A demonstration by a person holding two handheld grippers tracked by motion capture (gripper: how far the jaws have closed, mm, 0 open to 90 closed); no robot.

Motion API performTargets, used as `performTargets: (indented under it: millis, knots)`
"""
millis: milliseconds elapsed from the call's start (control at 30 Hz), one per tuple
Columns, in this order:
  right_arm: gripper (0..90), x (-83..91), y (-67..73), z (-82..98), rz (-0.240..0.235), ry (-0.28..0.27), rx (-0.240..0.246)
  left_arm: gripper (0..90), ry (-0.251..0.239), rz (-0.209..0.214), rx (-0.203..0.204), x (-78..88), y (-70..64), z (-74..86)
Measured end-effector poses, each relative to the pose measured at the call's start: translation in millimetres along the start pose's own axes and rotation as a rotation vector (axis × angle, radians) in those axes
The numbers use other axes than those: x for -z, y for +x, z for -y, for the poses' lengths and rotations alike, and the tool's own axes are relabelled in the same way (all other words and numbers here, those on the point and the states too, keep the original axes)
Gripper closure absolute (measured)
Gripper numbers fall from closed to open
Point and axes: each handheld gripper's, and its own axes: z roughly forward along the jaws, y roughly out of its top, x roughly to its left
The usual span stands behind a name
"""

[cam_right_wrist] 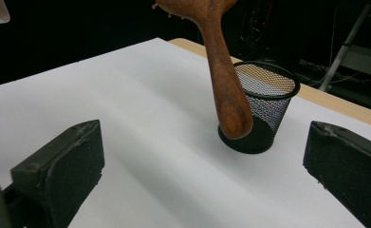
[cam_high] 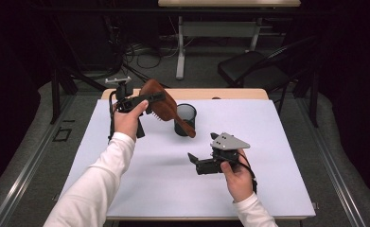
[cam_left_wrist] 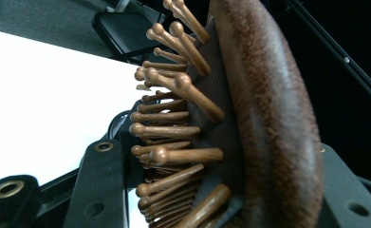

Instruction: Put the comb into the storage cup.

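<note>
A brown wooden hairbrush (cam_high: 162, 107) hangs in the air above the white table (cam_high: 173, 179), its head clamped in my left gripper (cam_high: 158, 98). Its handle (cam_high: 186, 126) slants down to the right in front of a black mesh cup (cam_high: 186, 114). The left gripper view puts the wooden pins (cam_left_wrist: 173, 128) and the brush back (cam_left_wrist: 273, 118) between my two black jaws. In the right gripper view the handle (cam_right_wrist: 226, 85) hangs in front of the mesh cup (cam_right_wrist: 264, 104), its tip low beside the cup's base. My right gripper (cam_high: 192, 159) is held over the table's middle, open and with nothing in it.
The white sheet covers a wooden tabletop (cam_high: 230, 93) whose far edge shows behind the cup. A black chair (cam_high: 253, 68) and a table frame (cam_high: 180, 47) stand beyond, on the floor.
</note>
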Motion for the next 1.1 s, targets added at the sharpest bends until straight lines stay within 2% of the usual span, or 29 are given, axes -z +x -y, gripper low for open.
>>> performTargets:
  millis: [133,633,1100]
  knots:
    - [0.0,0.2,0.4,-0.5,-0.029,-0.004,-0.013,50.3,-0.006,0.005,0.011,-0.7,1.4,-4.0]
    - [0.0,1.4,-4.4,0.0,-0.017,-0.005,-0.029,50.2,-0.059,-0.049,-0.013,-2.5,0.1,-20.1]
    - [0.0,4.6,-7.7,-0.3,-0.010,-0.015,-0.038,50.1,-0.102,-0.081,-0.030,-6.5,-8.0,-33.3]
